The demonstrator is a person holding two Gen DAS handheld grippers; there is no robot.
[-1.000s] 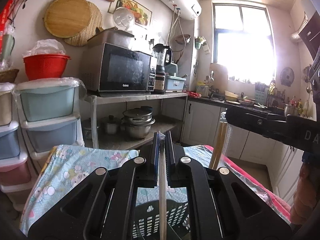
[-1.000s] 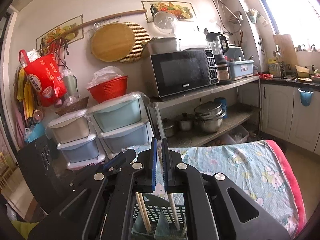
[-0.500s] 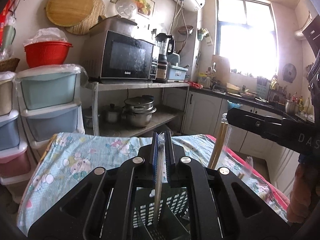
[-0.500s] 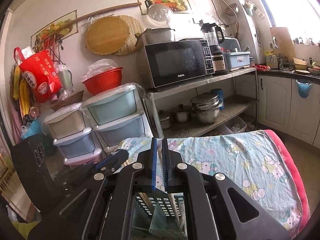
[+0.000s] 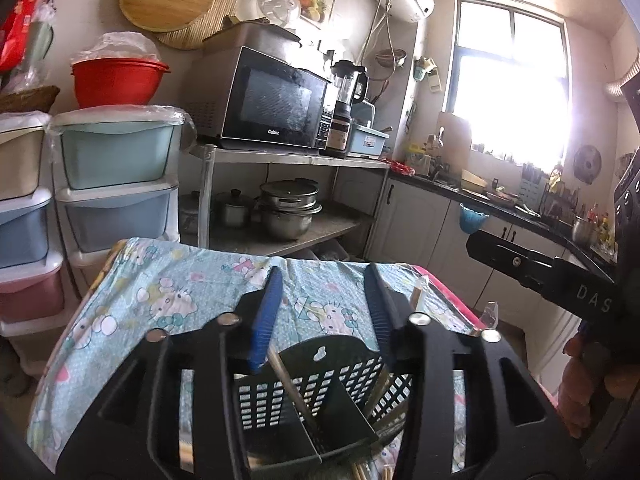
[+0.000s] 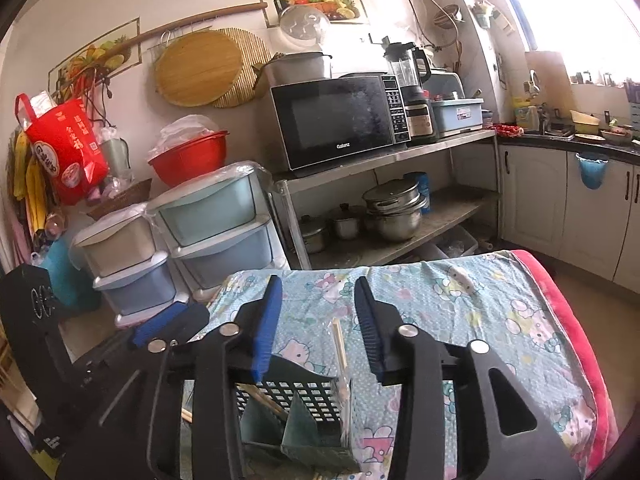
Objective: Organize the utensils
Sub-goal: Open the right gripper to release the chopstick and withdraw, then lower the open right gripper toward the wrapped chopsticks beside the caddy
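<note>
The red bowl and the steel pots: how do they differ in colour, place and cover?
The red bowl is bright red plastic; the steel pots are shiny grey metal. The bowl sits high, on top of the drawers; the pots stand low, on the under shelf of the rack. The bowl holds a clear plastic bag; the pots carry lids. Both are round kitchen vessels.

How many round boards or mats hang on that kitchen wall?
2: a smooth wooden board and, partly behind it on its right, a woven mat. Anything further behind them would be hidden.
</note>
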